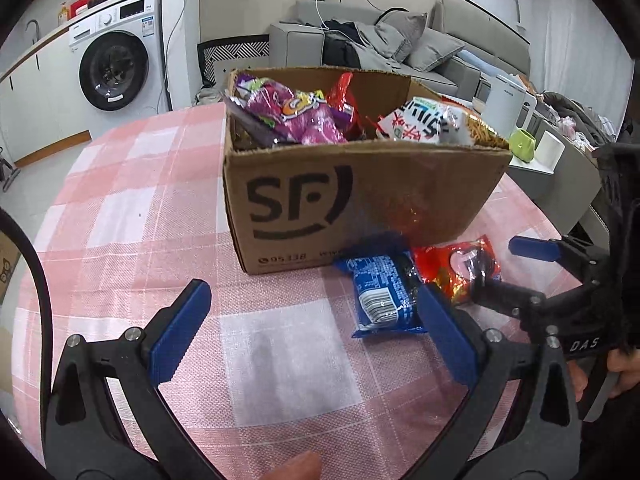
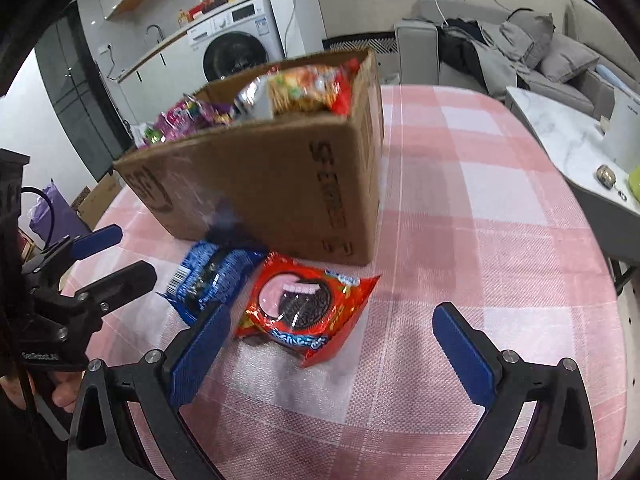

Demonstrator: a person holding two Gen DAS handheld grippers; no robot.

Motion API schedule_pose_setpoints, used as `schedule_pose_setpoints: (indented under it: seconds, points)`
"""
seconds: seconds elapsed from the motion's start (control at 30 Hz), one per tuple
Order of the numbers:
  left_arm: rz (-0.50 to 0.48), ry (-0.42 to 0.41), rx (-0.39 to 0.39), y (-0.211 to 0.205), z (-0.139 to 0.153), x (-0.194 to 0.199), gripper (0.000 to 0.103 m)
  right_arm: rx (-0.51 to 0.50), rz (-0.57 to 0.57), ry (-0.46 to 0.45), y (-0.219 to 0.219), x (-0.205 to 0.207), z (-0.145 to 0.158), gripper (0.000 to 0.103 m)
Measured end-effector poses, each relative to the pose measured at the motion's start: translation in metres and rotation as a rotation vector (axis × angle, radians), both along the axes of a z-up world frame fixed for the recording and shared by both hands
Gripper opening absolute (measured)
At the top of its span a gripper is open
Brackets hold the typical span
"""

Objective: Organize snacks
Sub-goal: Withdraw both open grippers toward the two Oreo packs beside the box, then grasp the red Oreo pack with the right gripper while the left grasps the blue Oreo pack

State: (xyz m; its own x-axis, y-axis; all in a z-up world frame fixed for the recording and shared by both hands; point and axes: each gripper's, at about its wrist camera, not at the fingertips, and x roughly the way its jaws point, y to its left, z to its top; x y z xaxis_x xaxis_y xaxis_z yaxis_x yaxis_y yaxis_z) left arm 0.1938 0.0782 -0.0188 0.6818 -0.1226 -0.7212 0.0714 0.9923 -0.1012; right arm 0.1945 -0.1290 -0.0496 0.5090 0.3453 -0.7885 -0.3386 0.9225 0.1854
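Note:
A brown cardboard box (image 1: 360, 192) marked SF stands on the pink checked tablecloth (image 1: 160, 208), with several snack bags inside, among them a purple bag (image 1: 296, 112) and a white and red packet (image 1: 424, 120). In front of the box lie a blue cookie pack (image 1: 384, 292) and a red cookie pack (image 1: 452, 268). My left gripper (image 1: 314, 320) is open, its right finger beside the blue pack. In the right wrist view my right gripper (image 2: 332, 344) is open just short of the red cookie pack (image 2: 304, 308), with the blue pack (image 2: 208, 276) to its left and the box (image 2: 280, 184) behind.
The other gripper shows at each view's edge: the right gripper (image 1: 508, 270) and the left gripper (image 2: 116, 258). A washing machine (image 1: 116, 68) and grey sofa (image 1: 400, 44) stand behind. A side table (image 2: 560, 140) with a white kettle (image 1: 508, 108) and green cup (image 1: 524, 144) is to the right.

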Motion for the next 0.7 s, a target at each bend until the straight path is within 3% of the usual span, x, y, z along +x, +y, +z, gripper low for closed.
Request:
schedule_pose_setpoints:
  seconds: [0.23, 0.5, 0.7]
  points:
    - [0.003, 0.022, -0.013, 0.003, -0.013, 0.006, 0.102, -0.018, 0.000, 0.025, 0.006, 0.006, -0.017, 0.103]
    - [0.005, 0.042, -0.022, 0.009, -0.022, 0.012, 0.102, -0.078, -0.001, 0.000, 0.018, 0.008, -0.020, 0.103]
    - [0.002, 0.049, -0.024, 0.011, -0.028, 0.013, 0.102, -0.068, -0.016, 0.013, 0.010, 0.006, -0.021, 0.103]
